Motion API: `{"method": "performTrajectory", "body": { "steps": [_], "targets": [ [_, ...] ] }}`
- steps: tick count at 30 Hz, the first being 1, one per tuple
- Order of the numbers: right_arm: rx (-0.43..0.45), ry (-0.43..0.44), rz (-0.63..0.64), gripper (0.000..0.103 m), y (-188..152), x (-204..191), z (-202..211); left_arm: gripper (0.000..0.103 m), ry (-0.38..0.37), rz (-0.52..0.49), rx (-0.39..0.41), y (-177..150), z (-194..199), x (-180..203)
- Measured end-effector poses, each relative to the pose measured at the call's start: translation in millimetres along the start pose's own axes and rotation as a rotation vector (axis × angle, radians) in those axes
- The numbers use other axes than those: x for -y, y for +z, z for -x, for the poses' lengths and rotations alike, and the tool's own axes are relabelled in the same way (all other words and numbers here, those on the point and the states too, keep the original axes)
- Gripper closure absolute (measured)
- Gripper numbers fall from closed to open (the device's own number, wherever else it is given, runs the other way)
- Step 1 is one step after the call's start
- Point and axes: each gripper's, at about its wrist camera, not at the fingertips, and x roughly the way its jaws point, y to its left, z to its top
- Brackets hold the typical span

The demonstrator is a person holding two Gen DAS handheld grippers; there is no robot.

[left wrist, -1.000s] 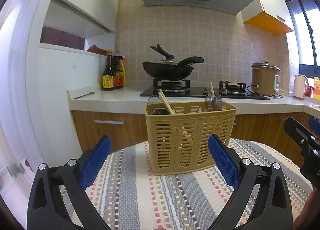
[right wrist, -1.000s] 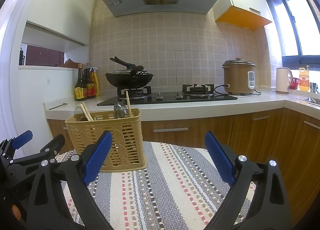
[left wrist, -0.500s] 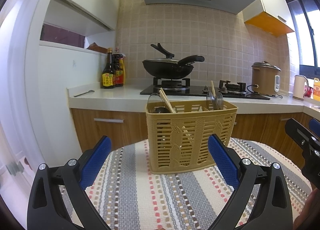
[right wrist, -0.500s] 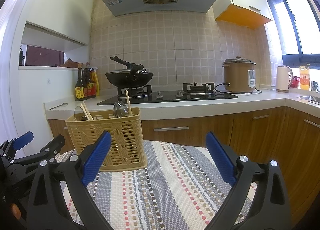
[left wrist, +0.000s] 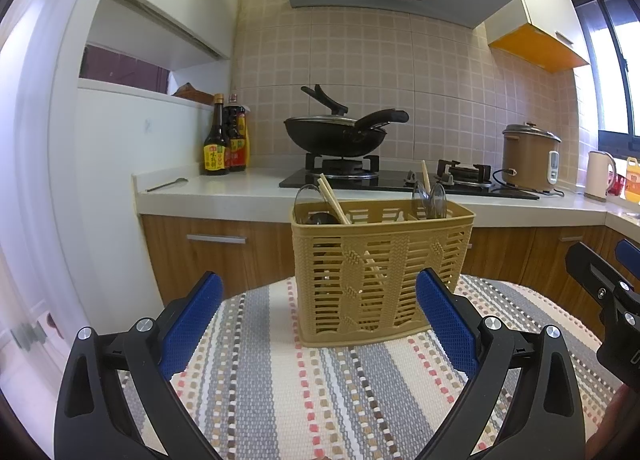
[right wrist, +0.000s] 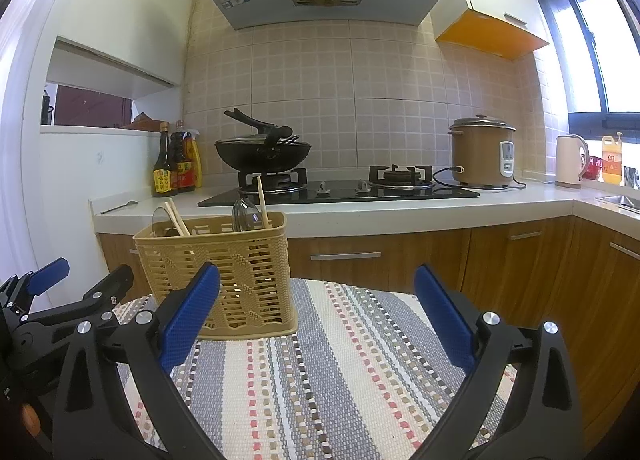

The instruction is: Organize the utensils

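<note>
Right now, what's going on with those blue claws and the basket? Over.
Left gripper open, empty. Right gripper open, empty. Utensil basket upright on striped mat, chopsticks and spoons inside. Nothing blocking.

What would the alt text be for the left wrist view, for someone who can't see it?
A tan slotted utensil basket holding chopsticks and spoons stands on a striped cloth, framed by the open, empty left gripper. Behind it, a kitchen counter carries a black wok and sauce bottles.
</note>
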Motion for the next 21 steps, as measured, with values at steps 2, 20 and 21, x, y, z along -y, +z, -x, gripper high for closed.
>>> {"method": "performTrajectory", "body": {
  "steps": [2, 20, 21],
  "targets": [
    [-0.001, 0.000, 0.001, 0.010, -0.1, -0.3, 0.2, 0.009, 0.000, 0.000, 0.000, -0.1, 0.1, 0.1],
    [-0.001, 0.003, 0.002, 0.008, -1.7, -1.5, -0.5, 0.009, 0.006, -0.009, -0.009, -2.0, -2.9, 1.5],
    [-0.001, 0.005, 0.002, 0.008, -1.7, -1.5, -0.5, 0.009, 0.005, -0.009, -0.010, -2.1, -3.0, 1.1]
  ]
}}
